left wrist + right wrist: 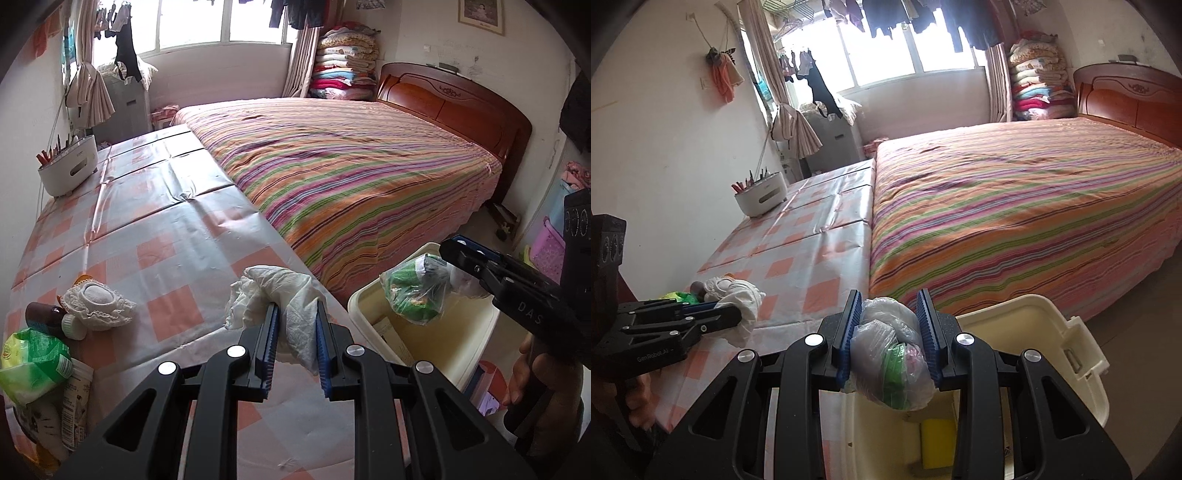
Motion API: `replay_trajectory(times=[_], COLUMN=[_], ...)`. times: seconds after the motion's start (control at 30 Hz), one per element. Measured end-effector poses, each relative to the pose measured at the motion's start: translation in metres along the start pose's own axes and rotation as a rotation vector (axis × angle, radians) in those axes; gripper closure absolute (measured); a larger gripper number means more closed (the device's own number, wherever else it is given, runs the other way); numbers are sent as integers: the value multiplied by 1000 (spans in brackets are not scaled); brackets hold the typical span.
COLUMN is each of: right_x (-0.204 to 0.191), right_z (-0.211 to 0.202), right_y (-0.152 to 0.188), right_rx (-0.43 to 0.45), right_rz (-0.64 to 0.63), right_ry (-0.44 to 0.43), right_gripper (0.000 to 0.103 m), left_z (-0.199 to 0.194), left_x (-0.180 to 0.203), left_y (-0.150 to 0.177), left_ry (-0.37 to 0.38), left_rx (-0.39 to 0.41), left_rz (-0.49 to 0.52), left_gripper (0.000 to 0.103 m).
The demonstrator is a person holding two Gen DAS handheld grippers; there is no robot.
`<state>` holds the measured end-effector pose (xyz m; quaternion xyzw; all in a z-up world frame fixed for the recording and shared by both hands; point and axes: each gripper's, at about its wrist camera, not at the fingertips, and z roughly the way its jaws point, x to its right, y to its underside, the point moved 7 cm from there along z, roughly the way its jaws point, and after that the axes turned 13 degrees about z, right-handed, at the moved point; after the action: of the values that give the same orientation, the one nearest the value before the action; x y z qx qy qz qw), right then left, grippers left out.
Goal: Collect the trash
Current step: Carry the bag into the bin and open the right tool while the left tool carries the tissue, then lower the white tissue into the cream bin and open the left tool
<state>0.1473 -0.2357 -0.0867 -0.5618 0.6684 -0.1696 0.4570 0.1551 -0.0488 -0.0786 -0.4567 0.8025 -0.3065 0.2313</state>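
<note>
The cream plastic bin [1067,354] holds a yellow sponge [938,443]. Above it, the right gripper [890,328] clamps a clear plastic bag of green trash [894,365], hanging downward. The left gripper [295,339] clamps a crumpled white tissue [273,295], which extends forward over the checked tablecloth [166,229].

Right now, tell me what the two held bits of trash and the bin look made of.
Crumpled tissue in the left gripper: soft matte paper, by its fine wrinkles. Plastic bag bundle in the right gripper: thin glossy translucent film, green showing through. Cream bin: rigid moulded plastic, seemingly, with smooth walls and a stiff rim.
</note>
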Motion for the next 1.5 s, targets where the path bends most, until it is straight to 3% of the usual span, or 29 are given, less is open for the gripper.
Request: replay_trajectory(times=[0.3,0.8,0.87,1.07,1.5], right_x=[19,25,25,27,56], right_z=[-2,-3,-4,-7,-27], right_y=[4,3,2,-1,-21], right_rx=[1,6,13,36,150], right_rz=[-11,10,14,35,146], right_ry=[102,120,124,124,165], right_gripper=[72,65,57,48,36], left_z=[5,10,12,17,40], left_x=[24,33,34,39,75], left_y=[-3,1,1,3,-13], left_ry=[35,57,58,67,172], left_rx=[-5,-23,-28,-39,-44], left_rz=[38,55,57,68,80], left_gripper=[84,84,84,84,84])
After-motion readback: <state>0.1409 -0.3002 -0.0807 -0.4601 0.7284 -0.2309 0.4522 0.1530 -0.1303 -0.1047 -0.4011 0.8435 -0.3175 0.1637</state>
